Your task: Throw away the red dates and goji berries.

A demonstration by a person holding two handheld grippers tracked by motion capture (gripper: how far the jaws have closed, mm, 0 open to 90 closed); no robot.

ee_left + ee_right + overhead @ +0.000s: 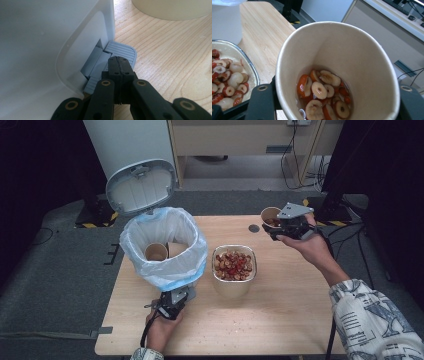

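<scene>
A person works at a wooden table (280,320) with a gripper in each hand.

The left gripper (119,60) has its jaws fully closed on each other, holding nothing. Its tips press down on the grey foot pedal (123,50) at the base of a white pedal bin (37,50). In the high view this left gripper sits at the near side of the bin, whose lid (141,186) stands raised. The bin is lined with a pale plastic bag (170,265), and two paper cups (156,252) lie inside it.

The right gripper (280,231) is clamped around a paper cup (352,50), one jaw on each side of its wall. In the high view the cup is held in the air above the far right corner of the table, tilted toward the bin. Just beside it a small dark round disc (254,228) lies on the table.

The right gripper view looks straight into the held cup: sliced red dates (322,91) lie in a little liquid at the bottom. At its left edge is a foil tray (252,68) heaped with similar red slices and pale round fruit. In the high view that tray stands mid-table, right of the bin.

The left gripper view gives the close detail of the ribbed pedal; the high view does not show that contact.
</scene>
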